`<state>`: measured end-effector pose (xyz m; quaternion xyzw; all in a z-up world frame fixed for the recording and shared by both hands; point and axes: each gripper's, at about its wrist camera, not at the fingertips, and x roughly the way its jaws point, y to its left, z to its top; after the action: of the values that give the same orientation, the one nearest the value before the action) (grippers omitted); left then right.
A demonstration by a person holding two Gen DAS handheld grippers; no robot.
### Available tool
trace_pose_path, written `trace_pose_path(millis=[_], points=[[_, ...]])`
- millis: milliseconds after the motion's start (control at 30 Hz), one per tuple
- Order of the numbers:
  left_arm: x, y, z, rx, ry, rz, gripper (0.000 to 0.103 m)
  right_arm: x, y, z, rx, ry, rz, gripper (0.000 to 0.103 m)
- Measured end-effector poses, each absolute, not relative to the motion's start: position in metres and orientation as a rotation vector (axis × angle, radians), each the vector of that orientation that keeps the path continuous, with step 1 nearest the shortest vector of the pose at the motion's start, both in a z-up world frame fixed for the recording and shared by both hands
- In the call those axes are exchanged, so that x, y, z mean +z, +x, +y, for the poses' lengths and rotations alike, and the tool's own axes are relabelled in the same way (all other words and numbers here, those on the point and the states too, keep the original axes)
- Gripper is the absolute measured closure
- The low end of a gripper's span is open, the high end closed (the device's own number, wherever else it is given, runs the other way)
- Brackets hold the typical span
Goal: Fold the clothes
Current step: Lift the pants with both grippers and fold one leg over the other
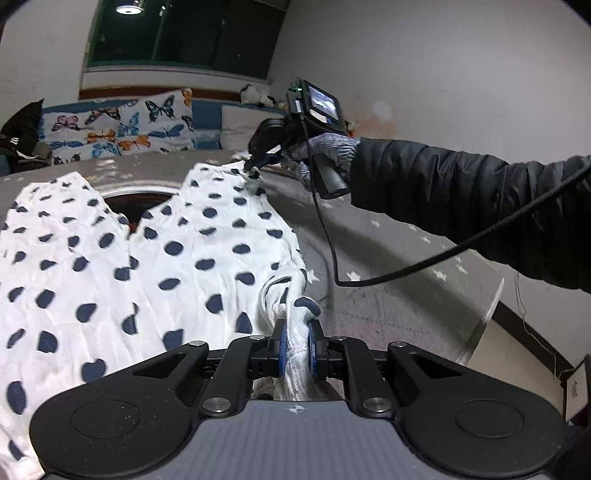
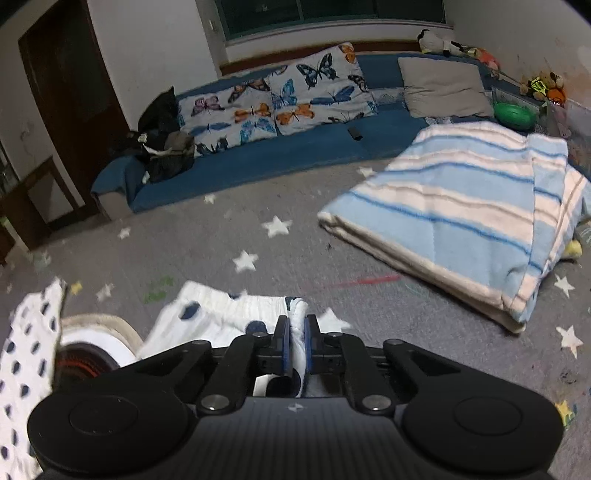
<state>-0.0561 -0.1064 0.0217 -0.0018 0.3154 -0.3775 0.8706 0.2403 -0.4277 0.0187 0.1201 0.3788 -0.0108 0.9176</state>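
Nearest the left wrist camera, the left gripper [image 1: 296, 347] is clamped on a bunched fold of the white garment with navy dots [image 1: 147, 258], the cloth squeezed between its blue pads [image 1: 283, 341]. No brand or readable writing shows on the grippers, the cloth or the walls; only a small compass-like mark sits on each gripper's grey body.

From that pinch the garment spreads away to the left over the grey star-patterned cover [image 1: 388, 266], its neckline opening toward the far side. At the garment's far corner the right gripper [image 1: 255, 168] pinches the edge, carried by a gloved hand [image 1: 328, 155] in a dark padded sleeve [image 1: 461, 206], a black cable [image 1: 406, 269] hanging from it.

The right wrist view confirms it: the right gripper's pads [image 2: 285, 341] are closed on a thin fold of the dotted cloth.

Beyond lies a folded blue-and-white striped blanket [image 2: 454, 214] on the same grey cover. A blue sofa [image 2: 258, 155] carries butterfly pillows [image 2: 273, 103] and a grey cushion [image 2: 443, 88], with soft toys [image 2: 543, 86] along the wall, under a dark window [image 2: 332, 14]. A dark wooden door [image 2: 70, 92] stands at left.
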Motion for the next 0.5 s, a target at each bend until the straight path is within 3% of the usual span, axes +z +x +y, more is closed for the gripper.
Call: trace_pose_path(millis=[500], points=[[0.045,-0.075,-0.035,-0.685,-0.234,0.561,0.093,0.124,0.264,-0.359,0.025,0.277,0.683,0.096]])
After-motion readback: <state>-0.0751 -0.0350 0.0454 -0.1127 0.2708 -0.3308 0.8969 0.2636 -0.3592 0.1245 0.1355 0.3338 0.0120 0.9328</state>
